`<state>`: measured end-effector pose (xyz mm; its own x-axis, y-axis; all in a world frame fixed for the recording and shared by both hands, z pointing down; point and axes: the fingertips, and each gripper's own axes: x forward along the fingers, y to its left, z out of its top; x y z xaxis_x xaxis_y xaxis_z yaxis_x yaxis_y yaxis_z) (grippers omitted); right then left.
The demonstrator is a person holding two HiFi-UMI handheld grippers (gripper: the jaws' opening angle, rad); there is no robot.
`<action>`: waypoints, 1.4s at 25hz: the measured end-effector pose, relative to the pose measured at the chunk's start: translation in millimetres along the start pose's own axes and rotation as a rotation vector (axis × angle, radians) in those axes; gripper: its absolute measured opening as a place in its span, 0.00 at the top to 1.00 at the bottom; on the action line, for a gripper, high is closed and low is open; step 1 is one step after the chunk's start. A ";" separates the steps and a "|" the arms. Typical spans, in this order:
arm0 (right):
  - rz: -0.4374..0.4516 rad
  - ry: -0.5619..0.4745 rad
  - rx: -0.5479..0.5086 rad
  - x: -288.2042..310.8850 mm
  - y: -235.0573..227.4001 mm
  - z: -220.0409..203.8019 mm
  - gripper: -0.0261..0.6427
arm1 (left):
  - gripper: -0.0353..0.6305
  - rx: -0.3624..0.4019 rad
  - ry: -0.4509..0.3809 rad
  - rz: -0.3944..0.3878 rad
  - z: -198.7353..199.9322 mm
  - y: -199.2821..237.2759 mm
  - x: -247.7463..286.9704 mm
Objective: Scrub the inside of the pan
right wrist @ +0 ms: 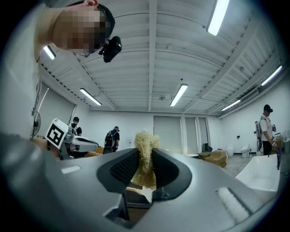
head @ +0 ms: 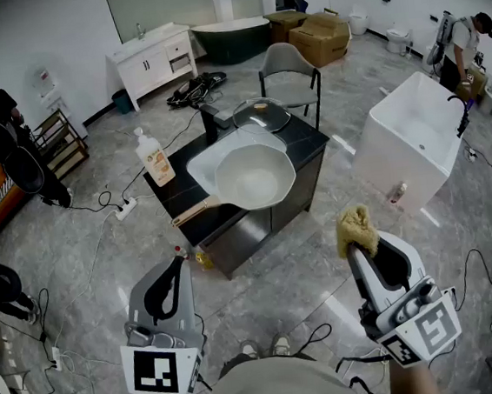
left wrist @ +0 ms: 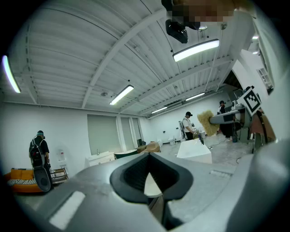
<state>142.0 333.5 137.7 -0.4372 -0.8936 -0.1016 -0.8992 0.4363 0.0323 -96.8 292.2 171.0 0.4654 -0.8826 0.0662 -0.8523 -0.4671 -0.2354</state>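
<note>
A white pan (head: 253,178) with a wooden handle (head: 193,213) sits over a white sink (head: 211,159) set in a black counter (head: 309,144). My right gripper (head: 359,243) is held low in front of the counter, shut on a tan fibrous scrubber (head: 355,228). The same scrubber (right wrist: 144,158) sticks up between the right gripper's (right wrist: 143,159) jaws in the right gripper view. My left gripper (head: 179,263) is held at the lower left, shut with nothing in it. The left gripper (left wrist: 147,161) points toward the counter, with its jaws together.
A soap bottle (head: 153,157) stands at the counter's left end and a glass lid (head: 260,114) lies at its back. A grey chair (head: 289,72) is behind it, a white tub (head: 413,137) to the right. Cables (head: 111,206) trail on the floor. People stand at the room's edges.
</note>
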 end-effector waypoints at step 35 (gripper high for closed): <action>0.072 0.058 0.090 12.5 -22.1 -40.3 0.82 | 0.94 0.013 0.068 0.066 -19.3 -7.7 15.4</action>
<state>155.7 308.4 175.8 -0.5035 -0.8629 -0.0442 -0.8614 0.5053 -0.0524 -87.6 281.2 192.5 0.3905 -0.9133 0.1160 -0.8773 -0.4073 -0.2538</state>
